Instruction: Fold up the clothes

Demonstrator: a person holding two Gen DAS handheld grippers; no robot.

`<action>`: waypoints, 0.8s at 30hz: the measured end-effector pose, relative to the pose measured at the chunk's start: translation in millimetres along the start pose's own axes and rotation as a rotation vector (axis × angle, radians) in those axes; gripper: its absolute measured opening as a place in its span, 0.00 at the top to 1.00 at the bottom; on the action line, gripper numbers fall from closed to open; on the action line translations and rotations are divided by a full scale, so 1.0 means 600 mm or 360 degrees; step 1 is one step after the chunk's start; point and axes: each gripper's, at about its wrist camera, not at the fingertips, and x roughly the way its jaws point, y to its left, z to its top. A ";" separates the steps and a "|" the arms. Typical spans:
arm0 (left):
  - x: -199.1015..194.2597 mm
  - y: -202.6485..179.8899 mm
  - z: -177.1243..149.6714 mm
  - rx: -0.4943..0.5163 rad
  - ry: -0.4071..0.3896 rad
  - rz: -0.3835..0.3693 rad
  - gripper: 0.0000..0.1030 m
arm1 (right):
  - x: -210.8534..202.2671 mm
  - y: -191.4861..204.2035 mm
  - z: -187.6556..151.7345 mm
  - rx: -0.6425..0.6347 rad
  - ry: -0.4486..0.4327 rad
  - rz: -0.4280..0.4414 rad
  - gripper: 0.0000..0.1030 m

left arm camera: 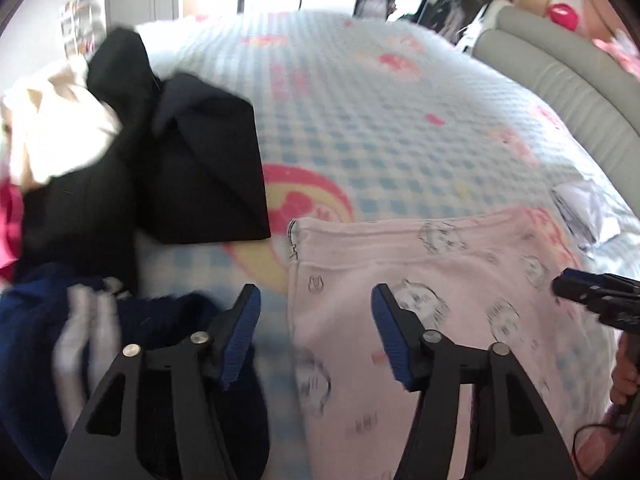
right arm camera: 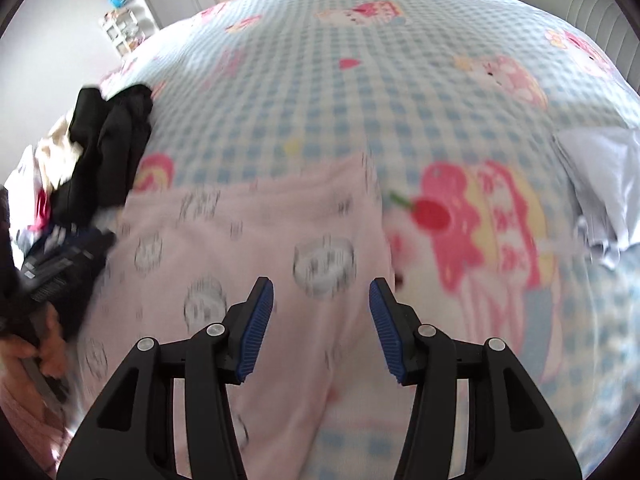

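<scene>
The pink garment (left arm camera: 420, 292) lies flat on the bed (left arm camera: 360, 120), printed with small cartoon faces, its hemmed edge towards the middle of the bed. The left tongs (left arm camera: 316, 300) hang above the garment's left edge, jaws apart, nothing between them — one blue pad over the bed cover, the other over the pink cloth. The right tongs (right arm camera: 322, 292) hang above the same garment near its right edge, jaws likewise apart and empty. No pad touches the cloth in either view.

To the left of the pink garment sits a heap: a black garment (left arm camera: 192, 168) partly folded, a cream garment (left arm camera: 60, 120) behind it, a navy garment (left arm camera: 36, 340) with white stripes nearest the camera. To the right of the pink garment, a pale grey cloth (right arm camera: 600, 184) lies on the bed — well apart from it.
</scene>
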 end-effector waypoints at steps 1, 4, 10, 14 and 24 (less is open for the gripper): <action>0.015 0.003 0.004 -0.0022 0.0029 0.0021 0.60 | 0.008 -0.001 0.009 0.0003 0.0004 0.0000 0.50; 0.046 0.011 0.011 -0.0039 0.0054 0.0020 0.67 | 0.033 -0.008 0.029 0.0008 0.0033 -0.0002 0.50; 0.057 0.012 0.017 0.0052 0.0046 0.0186 0.67 | 0.086 -0.046 0.041 0.0029 0.0119 -0.0186 0.52; 0.045 0.024 0.041 -0.0052 -0.0043 0.0055 0.69 | 0.061 -0.057 0.057 0.0068 0.0027 -0.0131 0.50; 0.054 0.025 0.042 -0.0013 0.0064 0.0127 0.68 | 0.044 -0.078 0.058 0.0188 -0.0005 -0.0219 0.51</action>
